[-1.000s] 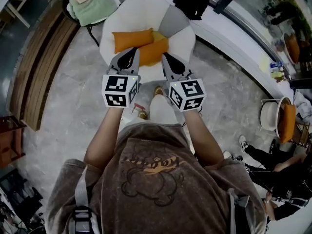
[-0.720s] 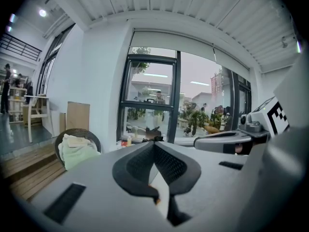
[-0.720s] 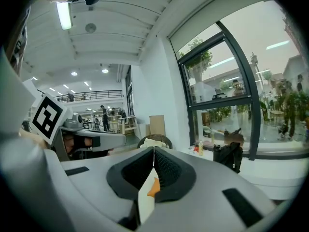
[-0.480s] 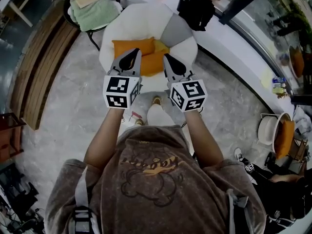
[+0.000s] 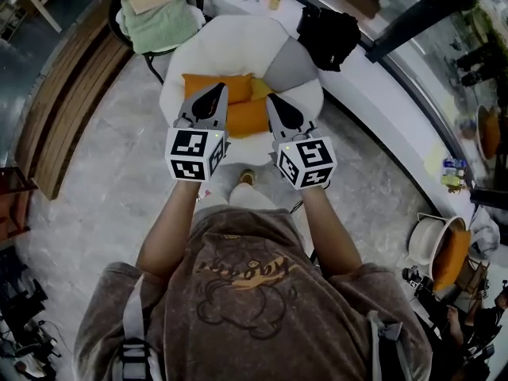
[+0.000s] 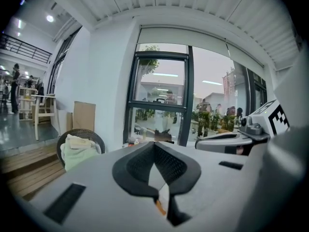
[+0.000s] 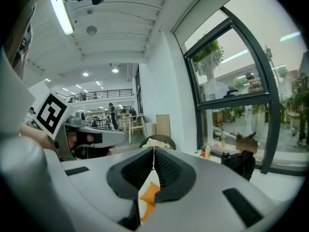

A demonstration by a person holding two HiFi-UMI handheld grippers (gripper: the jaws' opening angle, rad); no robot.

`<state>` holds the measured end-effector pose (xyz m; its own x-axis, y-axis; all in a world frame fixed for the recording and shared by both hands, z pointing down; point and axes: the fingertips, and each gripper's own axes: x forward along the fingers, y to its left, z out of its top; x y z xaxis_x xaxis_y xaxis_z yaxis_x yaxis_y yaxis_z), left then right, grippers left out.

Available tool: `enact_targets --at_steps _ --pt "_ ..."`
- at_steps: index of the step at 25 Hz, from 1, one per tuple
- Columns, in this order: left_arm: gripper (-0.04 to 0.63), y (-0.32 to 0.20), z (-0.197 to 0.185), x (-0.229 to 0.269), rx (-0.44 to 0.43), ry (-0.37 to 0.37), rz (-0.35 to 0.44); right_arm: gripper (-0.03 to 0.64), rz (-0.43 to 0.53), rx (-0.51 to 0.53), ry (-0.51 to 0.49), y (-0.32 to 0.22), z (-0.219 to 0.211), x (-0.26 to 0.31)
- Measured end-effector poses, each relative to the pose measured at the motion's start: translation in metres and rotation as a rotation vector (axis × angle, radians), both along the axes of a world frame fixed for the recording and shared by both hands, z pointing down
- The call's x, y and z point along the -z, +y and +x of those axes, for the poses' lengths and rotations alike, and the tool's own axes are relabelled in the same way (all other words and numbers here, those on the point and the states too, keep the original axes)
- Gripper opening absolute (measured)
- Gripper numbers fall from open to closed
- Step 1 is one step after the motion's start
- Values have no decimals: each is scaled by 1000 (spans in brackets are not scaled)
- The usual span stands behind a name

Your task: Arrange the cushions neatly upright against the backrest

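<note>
The cushions lie ahead of and below both tools, on the seat of the white chair (image 5: 238, 144). The rear orange cushion (image 5: 202, 87) and front orange cushion (image 5: 248, 119) lie flat, with their long axes running across the seat. A yellow cushion (image 5: 260, 88) is tucked between them and a grey cushion (image 5: 290, 56), which leans at the right of the backrest (image 5: 230, 36).

In the head view the left tool (image 5: 217, 92) lines up with the rear orange cushion's right end. The right tool (image 5: 273, 100) sits by the front one's right edge. Neither looks clearly nearer, and neither touches a cushion.

Both forearms reach forward side by side, the tools parallel and tipped slightly down toward the seat. Each tool's jaws are together with nothing between them, so they will likely have to part before any grasp.
</note>
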<state>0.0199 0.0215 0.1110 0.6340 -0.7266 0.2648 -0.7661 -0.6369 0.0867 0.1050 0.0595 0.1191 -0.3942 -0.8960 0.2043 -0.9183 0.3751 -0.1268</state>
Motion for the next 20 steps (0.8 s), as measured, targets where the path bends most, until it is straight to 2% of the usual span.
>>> enact_targets --at_steps 6,13,20 --pt "5 -18 7 -3 46 1 -16 20 9 74 -6 -22 4 2" --pt "5 -40 2 -7 83 -8 -13 20 2 60 -9 -45 2 -3" --pt "5 -57 0 -17 75 -14 -32 20 -9 32 -25 -64 -2 -9"
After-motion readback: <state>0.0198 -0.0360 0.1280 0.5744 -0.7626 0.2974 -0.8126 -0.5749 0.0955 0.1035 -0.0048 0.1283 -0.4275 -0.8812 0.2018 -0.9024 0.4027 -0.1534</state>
